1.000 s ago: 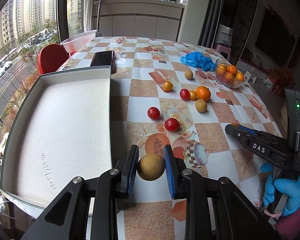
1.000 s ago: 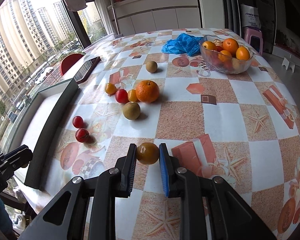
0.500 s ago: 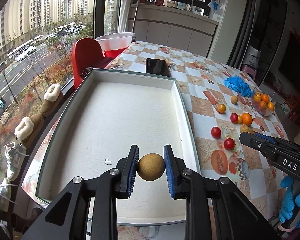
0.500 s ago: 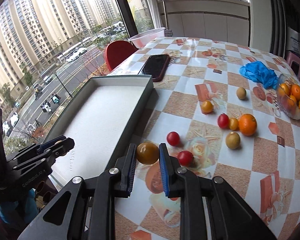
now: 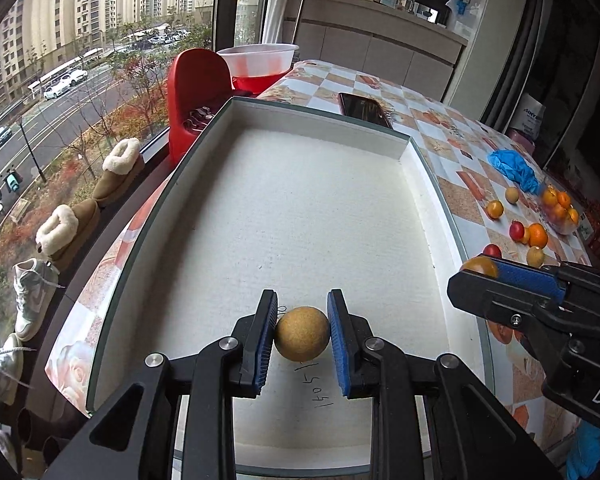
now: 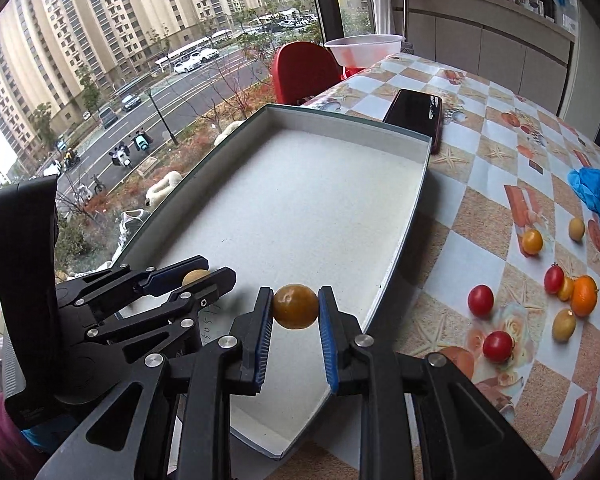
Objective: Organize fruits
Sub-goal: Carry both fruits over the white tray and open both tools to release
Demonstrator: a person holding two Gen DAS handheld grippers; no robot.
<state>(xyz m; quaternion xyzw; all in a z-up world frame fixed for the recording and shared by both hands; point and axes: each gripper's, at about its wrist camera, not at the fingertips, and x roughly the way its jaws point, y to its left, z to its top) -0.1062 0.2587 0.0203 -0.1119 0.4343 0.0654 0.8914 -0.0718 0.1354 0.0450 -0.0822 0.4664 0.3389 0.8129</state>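
Left gripper [image 5: 302, 338] clamped on tan round fruit [image 5: 301, 333], held over near end of white-lined tray [image 5: 428, 168]
Right gripper [image 6: 296, 312] clamped on amber tomato [image 6: 295, 306], over tray's near right part, beside left gripper
Rest of fruits loose on checkered tablecloth [image 6: 480, 208]: red tomatoes [image 6: 480, 300], orange [image 6: 584, 295]; glass bowl of oranges [image 5: 560, 212] farther off

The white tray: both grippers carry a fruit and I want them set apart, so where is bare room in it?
The whole tray floor is bare, from the wall by the phone down to the handwriting near the tan fruit in the left gripper. Crowding is only on the tablecloth right of the tray, around the cherry tomatoes and orange.
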